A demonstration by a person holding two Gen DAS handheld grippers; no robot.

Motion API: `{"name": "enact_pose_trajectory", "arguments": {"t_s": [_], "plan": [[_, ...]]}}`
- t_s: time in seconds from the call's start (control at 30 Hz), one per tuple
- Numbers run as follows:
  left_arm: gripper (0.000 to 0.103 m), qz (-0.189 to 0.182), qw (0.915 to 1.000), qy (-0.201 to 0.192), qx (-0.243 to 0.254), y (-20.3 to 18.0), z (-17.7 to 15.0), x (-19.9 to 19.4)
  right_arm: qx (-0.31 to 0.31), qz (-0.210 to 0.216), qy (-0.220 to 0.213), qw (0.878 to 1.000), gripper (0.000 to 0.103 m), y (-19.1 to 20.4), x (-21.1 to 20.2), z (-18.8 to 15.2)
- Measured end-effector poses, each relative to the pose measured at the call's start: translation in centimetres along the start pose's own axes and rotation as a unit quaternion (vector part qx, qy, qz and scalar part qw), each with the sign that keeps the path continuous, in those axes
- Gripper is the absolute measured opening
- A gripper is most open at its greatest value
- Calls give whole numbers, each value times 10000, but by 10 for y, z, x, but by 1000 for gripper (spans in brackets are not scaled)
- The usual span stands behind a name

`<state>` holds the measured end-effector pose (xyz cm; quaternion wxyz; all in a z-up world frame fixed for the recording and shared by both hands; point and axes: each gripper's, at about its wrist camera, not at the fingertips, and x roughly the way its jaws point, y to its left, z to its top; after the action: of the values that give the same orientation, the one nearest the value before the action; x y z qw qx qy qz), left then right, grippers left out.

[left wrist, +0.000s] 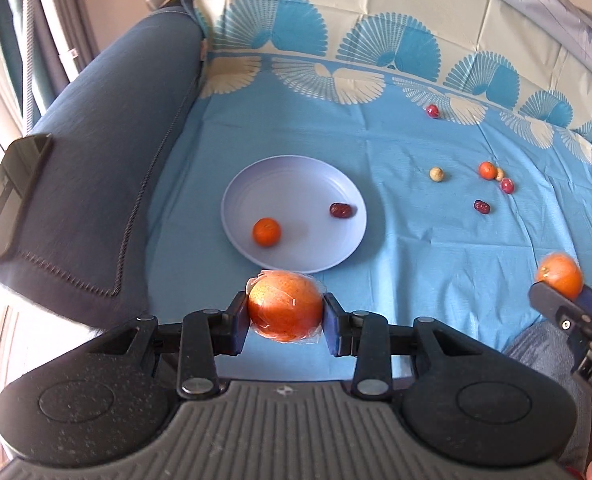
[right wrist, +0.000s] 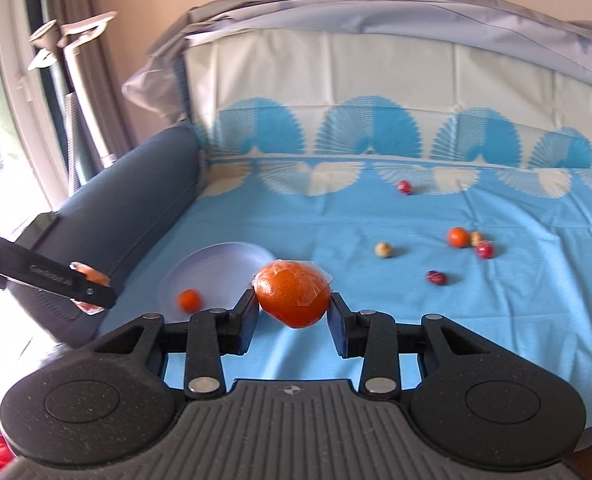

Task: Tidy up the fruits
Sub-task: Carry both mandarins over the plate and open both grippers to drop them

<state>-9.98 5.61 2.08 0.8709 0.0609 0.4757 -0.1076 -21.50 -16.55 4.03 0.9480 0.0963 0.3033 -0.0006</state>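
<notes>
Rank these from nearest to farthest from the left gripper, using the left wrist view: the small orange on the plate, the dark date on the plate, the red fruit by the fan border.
1. Small orange, on the plate, its near left part.
2. Date, on the plate's right part.
3. Red fruit, far right on the cloth, by the fan border.

Ranked from the left gripper.

Small orange [right wrist: 189, 300] on plate [right wrist: 215, 256] blurred
</notes>
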Motion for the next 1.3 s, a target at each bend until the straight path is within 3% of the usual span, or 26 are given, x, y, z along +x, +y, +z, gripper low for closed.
{"name": "enact_pose_trajectory", "arguments": {"t_s": [0.37,1.3], "plan": [[41,-62,9994,-241,-249,30,-39,-31,-684,220,-38,9974,39,59,-26,-15],[41,-146,9987,-328,-364,37,-40,-33,-731,91,5,9973,39,64,-26,-16]]}}
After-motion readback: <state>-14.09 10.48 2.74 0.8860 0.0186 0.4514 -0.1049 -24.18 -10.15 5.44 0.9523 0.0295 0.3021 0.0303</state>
